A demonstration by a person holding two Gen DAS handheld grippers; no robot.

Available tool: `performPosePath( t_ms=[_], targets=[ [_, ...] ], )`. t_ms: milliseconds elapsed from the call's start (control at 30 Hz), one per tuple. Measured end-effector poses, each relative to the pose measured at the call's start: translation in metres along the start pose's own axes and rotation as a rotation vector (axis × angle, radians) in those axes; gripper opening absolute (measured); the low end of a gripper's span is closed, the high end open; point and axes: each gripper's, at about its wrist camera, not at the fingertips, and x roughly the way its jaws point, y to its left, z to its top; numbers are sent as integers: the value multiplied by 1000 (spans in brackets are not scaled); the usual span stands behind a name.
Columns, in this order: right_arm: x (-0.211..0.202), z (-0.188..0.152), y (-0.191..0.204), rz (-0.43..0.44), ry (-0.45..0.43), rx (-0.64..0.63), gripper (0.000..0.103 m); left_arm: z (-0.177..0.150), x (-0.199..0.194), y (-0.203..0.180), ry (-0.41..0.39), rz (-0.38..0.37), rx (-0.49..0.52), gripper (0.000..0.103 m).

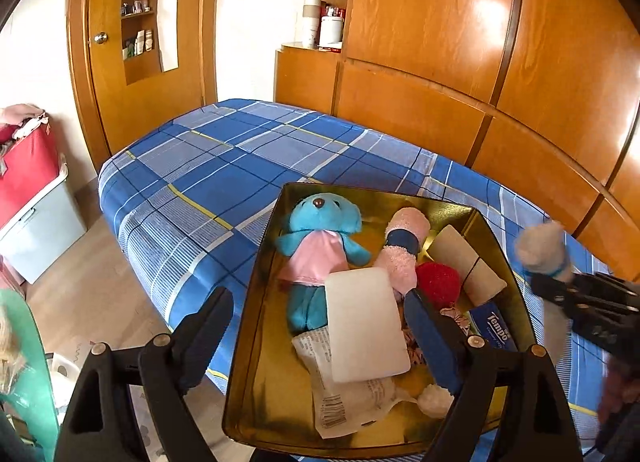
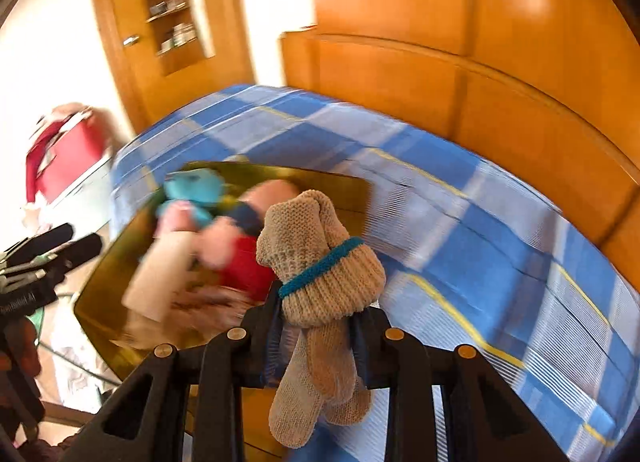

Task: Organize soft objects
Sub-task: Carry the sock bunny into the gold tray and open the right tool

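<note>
The right tool (image 2: 318,326) is clamped on the socks (image 2: 320,282), cuffs up and toes hanging; the left tool (image 1: 320,326) is apart over the tray (image 1: 256,342), which seems blurred.

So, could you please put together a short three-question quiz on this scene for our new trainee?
1. True or false: the right gripper is shut on the beige socks.
2. The blue teddy bear lies: A) on the bedspread B) in the gold tray C) on the floor.
3. Fill in: the left gripper is ____ and holds nothing.

Key: 1 true, and a teal band wraps the socks. 2 B, beside the white pad and the red ball. 3 open, with its jaws spread wide over the tray.
</note>
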Motion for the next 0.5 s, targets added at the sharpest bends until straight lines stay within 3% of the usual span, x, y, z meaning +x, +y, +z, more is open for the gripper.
performPosePath(
  t_ms=[167,333,500],
  targets=[
    [42,11,28,19,75,-35,29,-3,-2,3,2,2,-4,88],
    [83,4,40,-45,158,-41,30,-6,1,6,12,8,-7,88],
    [87,4,45,-87,169,-64,30,-7,4,6,21,14,-8,88]
  ],
)
